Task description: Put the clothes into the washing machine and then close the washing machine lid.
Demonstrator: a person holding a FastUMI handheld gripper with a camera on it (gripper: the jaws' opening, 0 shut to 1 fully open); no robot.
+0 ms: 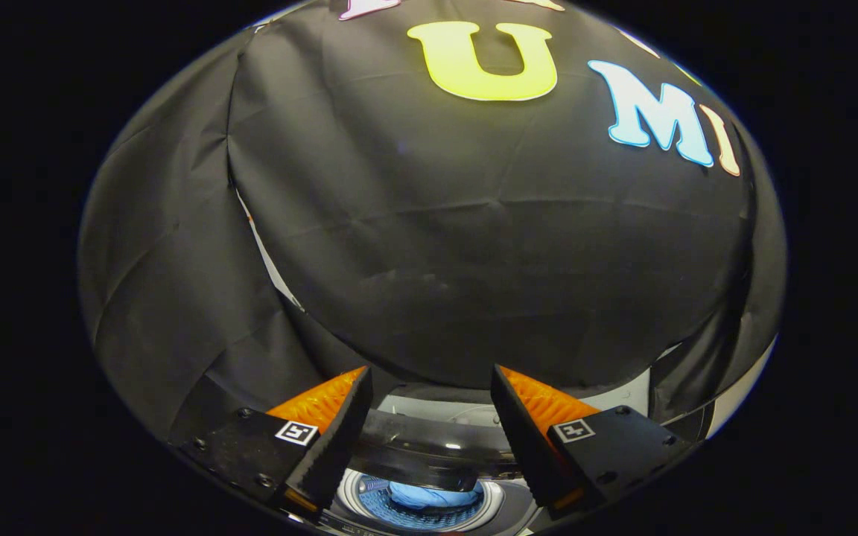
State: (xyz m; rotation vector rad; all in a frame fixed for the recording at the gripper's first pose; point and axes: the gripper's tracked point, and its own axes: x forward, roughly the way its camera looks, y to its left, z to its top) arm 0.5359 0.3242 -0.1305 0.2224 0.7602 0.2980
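Note:
My gripper [430, 370] is open, with a wide gap between its fingers and nothing held. It is raised above the washing machine [626, 394], a white top-loader low between and just beyond the fingers. The round drum opening [369, 506] shows below the fingers, and a blue piece of clothing [429, 494] lies inside the drum. A dark, glossy lid [418, 454] stands over the far side of the opening; how far it is lifted I cannot tell.
The black cloth wall [474, 246] of the booth hangs close behind the machine and wraps round both sides. A pale strip [269, 260] shows through a seam in the cloth to the left.

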